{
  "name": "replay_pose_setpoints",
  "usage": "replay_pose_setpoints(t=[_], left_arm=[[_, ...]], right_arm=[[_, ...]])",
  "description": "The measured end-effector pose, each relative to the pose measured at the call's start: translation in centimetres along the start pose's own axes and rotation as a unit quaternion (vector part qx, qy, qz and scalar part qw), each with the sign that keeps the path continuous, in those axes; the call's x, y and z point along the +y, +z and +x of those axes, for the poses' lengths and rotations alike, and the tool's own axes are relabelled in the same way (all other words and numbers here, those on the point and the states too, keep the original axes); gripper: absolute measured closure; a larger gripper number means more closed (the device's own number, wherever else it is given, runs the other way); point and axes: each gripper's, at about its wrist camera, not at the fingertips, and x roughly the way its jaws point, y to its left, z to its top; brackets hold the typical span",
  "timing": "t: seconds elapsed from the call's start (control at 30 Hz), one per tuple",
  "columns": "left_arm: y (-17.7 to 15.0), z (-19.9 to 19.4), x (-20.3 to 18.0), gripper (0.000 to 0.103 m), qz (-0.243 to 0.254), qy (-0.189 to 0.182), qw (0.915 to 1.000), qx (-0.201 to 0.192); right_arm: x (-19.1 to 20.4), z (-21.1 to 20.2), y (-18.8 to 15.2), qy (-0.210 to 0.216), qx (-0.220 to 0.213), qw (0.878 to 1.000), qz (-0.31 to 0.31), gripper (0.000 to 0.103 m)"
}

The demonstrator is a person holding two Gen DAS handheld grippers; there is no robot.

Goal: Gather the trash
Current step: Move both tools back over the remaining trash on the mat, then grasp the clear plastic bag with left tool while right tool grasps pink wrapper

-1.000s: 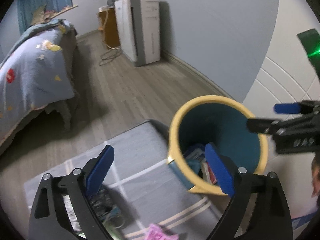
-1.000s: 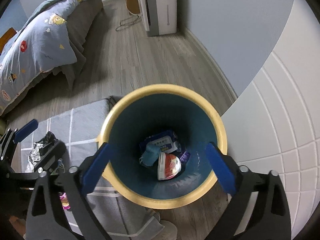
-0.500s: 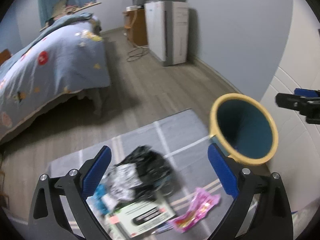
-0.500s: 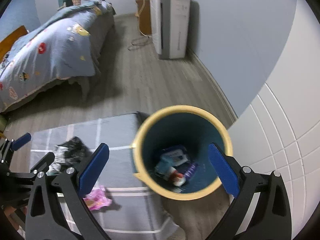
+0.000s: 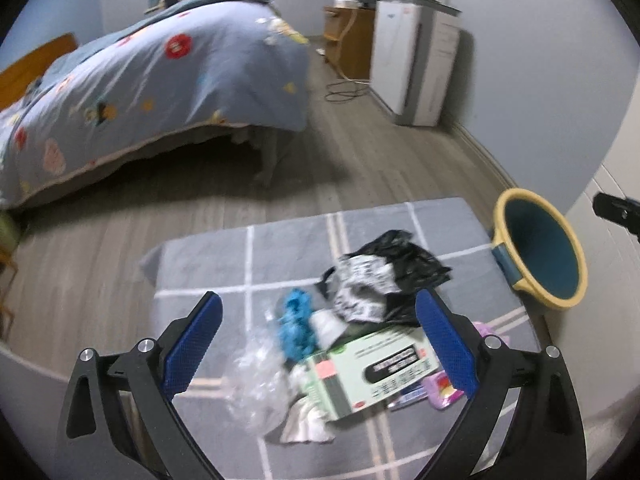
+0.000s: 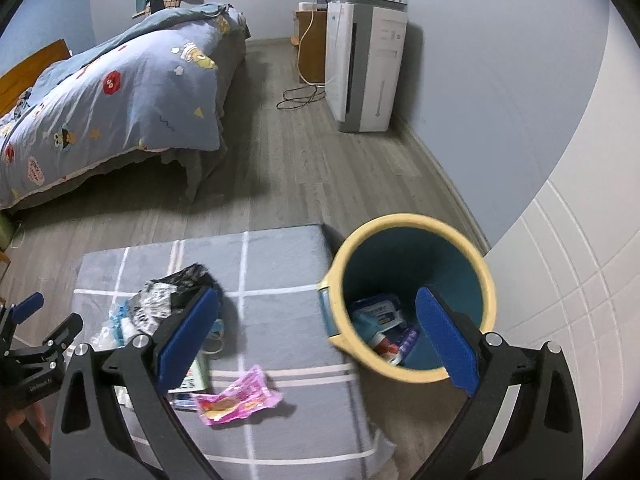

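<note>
the left gripper (image 5: pixel 318 338) is held wide apart over the trash pile (image 5: pixel 352 332) on the grey rug (image 5: pixel 248 256), nothing clamped or touched: a green box (image 5: pixel 372 372), black bag (image 5: pixel 404 264), blue scrap (image 5: pixel 298 324) and clear plastic (image 5: pixel 252 376) are seen between its pads. the right gripper (image 6: pixel 318 336) is also spread wide and empty, one pad over the yellow bin (image 6: pixel 412 296), where some trash is already seen, while a pink wrapper (image 6: pixel 236 398) is left on the rug beside the bin.
</note>
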Motion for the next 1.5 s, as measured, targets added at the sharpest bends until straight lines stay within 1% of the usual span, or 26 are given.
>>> replay_pose_setpoints(t=[0.17,0.3,0.37,0.47,0.53,0.6,0.7,0.73,0.83,0.9,1.0,1.13,1.23,1.3,1.33,1.37,1.4,1.5], left_arm=[[-0.9,0.7,3.0,0.007,-0.031,0.02,0.9991,0.019],[-1.6,1.1,4.9,0.007,-0.06,0.032,0.9972,0.031],[-1.9,1.6,5.8,0.007,-0.071,0.035,0.996,0.04],[-2.4,2.1,7.1,0.007,-0.092,0.045,0.9936,0.048],[-2.8,2.7,7.7,0.007,-0.101,0.048,0.9922,0.055],[-3.2,3.2,7.9,0.007,-0.093,0.055,0.9918,0.068],[-3.4,3.8,8.0,0.007,-0.071,0.064,0.9922,0.08],[-3.4,4.0,8.2,0.007,-0.069,0.062,0.9923,0.083],[-3.8,5.1,8.4,0.007,-0.071,0.048,0.9911,0.102],[-4.3,6.2,8.1,0.007,-0.058,0.056,0.9895,0.12],[-4.9,7.0,7.8,0.007,-0.052,0.057,0.9874,0.138],[-5.3,7.6,7.7,0.007,-0.054,0.054,0.9861,0.148],[-5.5,8.3,7.6,0.007,-0.055,0.051,0.9848,0.157],[-5.8,8.9,7.5,0.008,-0.05,0.051,0.9834,0.167],[-5.9,9.2,7.4,0.009,-0.048,0.052,0.9827,0.171],[-5.9,9.4,7.4,0.009,-0.047,0.053,0.982,0.175],[-6.0,9.6,7.4,0.01,-0.047,0.053,0.9815,0.178],[-6.2,10.2,7.3,0.024,-0.048,0.037,0.9801,0.189]], right_arm=[[2.6,0.1,-1.5,0.017,0.004,1.0,0.016,0.006],[4.4,1.6,-2.6,0.021,0.029,0.999,0.003,0.006],[5.2,2.7,-3.1,0.032,0.044,0.999,-0.001,0.006],[5.5,4.5,-3.7,0.054,0.063,0.997,0.003,0.006],[5.4,5.5,-4.0,0.057,0.071,0.996,0.003,0.006],[5.2,6.5,-4.2,0.057,0.081,0.995,0.005,0.006],[4.3,7.6,-4.4,0.065,0.094,0.993,0.031,0.006],[4.1,8.0,-4.5,0.071,0.102,0.991,0.042,0.006],[4.2,8.7,-5.1,0.06,0.121,0.99,0.049,0.006],[4.6,9.2,-5.5,0.062,0.132,0.988,0.05,0.006],[4.8,10.1,-6.4,0.065,0.149,0.985,0.058,0.006],[5.0,11.4,-7.5,0.057,0.171,0.982,0.059,0.006],[5.1,12.6,-8.5,0.056,0.195,0.977,0.066,0.013],[5.0,13.5,-9.2,0.067,0.215,0.971,0.082,0.021],[5.0,13.8,-9.5,0.071,0.22,0.969,0.085,0.023],[5.1,14.1,-9.7,0.07,0.226,0.968,0.084,0.027],[5.3,14.4,-9.9,0.065,0.231,0.968,0.076,0.032],[5.4,15.3,-10.4,0.063,0.247,0.965,0.07,0.041]])
